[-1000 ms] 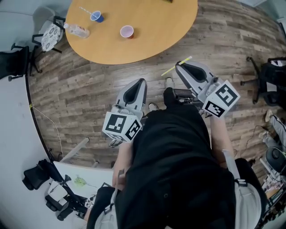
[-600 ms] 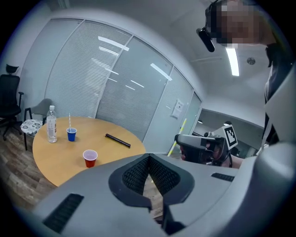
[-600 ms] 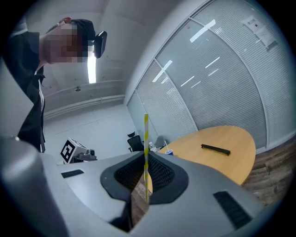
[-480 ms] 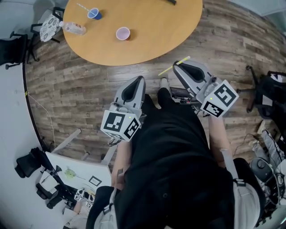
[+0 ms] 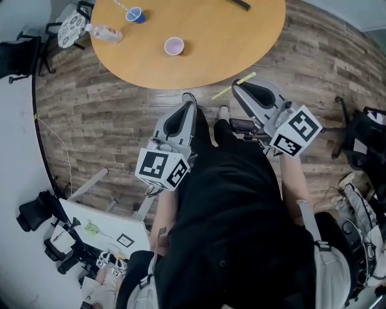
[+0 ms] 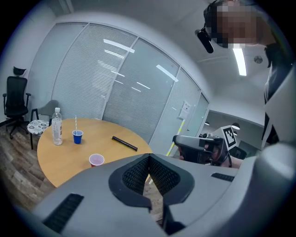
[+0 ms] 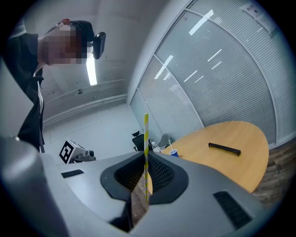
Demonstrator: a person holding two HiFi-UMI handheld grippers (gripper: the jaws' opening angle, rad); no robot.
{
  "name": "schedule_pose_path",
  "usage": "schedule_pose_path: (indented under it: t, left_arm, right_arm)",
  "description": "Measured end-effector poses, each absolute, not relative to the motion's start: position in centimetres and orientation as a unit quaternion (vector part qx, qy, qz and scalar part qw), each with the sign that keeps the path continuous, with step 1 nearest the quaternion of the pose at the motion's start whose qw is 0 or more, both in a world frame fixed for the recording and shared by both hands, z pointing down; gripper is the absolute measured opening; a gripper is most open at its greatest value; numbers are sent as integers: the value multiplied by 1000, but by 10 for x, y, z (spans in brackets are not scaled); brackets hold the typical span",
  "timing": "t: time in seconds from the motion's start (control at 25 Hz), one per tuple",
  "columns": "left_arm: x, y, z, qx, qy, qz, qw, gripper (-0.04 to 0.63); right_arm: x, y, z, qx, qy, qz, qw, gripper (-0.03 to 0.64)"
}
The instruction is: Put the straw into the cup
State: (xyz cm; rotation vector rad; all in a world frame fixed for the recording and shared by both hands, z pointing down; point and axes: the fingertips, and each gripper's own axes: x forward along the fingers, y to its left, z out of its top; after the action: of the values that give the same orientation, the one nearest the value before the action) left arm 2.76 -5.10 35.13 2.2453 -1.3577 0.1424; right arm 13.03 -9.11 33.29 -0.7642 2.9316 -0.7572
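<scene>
A pink cup (image 5: 174,46) stands empty on the round wooden table (image 5: 241,42), near its front edge. It shows in the left gripper view too, as the pink cup (image 6: 96,160). My right gripper (image 5: 237,87) hovers over the floor just short of the table, shut on a yellow-and-white striped straw (image 5: 232,88). In the right gripper view the straw (image 7: 146,134) stands upright, pinched in my right gripper (image 7: 146,156). My left gripper (image 5: 187,105) is beside it, also short of the table; its pads meet with nothing between them in my left gripper (image 6: 149,156).
A blue cup (image 5: 134,14) with its own straw and a water bottle (image 5: 104,32) stand at the table's far left. A black bar (image 6: 124,143) lies farther back. Office chairs (image 5: 21,57) stand left of the table. The floor is wood planks.
Both grippers and the person have moved closer to the table; its edge now lies nearer the gripper tips. The straw stays pinched in the right gripper.
</scene>
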Motion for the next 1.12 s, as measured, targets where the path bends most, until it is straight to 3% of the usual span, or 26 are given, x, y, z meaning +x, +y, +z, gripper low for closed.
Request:
schedule_pose_path:
  t: [0.56, 1.12]
  left_arm:
    - [-5, -113, 347, 856, -453, 42, 246, 12]
    - [-95, -160, 344, 853, -460, 29, 244, 12]
  right_arm:
    - [85, -143, 325, -289, 929, -230, -4, 35]
    - [7, -217, 341, -324, 916, -235, -20, 35]
